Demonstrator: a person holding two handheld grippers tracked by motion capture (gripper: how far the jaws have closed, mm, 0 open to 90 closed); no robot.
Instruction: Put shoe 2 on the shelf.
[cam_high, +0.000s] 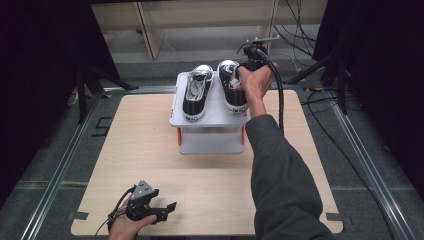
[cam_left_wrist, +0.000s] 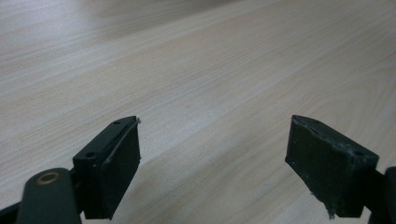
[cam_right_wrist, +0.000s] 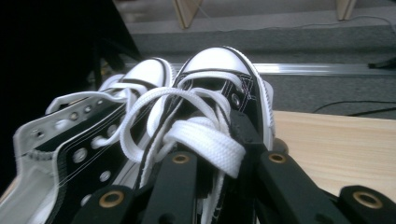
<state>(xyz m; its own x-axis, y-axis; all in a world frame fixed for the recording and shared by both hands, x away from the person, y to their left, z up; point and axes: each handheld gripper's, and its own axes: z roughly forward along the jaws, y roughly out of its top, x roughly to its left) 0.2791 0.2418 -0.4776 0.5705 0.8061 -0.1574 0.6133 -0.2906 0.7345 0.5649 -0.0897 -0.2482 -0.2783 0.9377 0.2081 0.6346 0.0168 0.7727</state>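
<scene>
right claw (cam_right_wrist: 219, 158) grips right sneaker (cam_high: 232, 85) on stand (cam_high: 210, 112); left claw (cam_left_wrist: 212, 163) gapes.

Left gripper (cam_high: 170, 209): held low at the near left of the high view; jaws spread wide apart, nothing between them; its grey three-cornered plate faces up
Left hand (cam_high: 131, 225): wrapped around the rear of the left gripper; cable trailing back beside it
Right arm (cam_high: 280, 175): stretched forward and away from the body; dark sleeve to the wrist
Right hand (cam_high: 255, 82): gripping the right gripper (cam_high: 239, 67) at the far end of the reach
Right gripper's jaws: drawn close together, clamped on a white lace
</scene>
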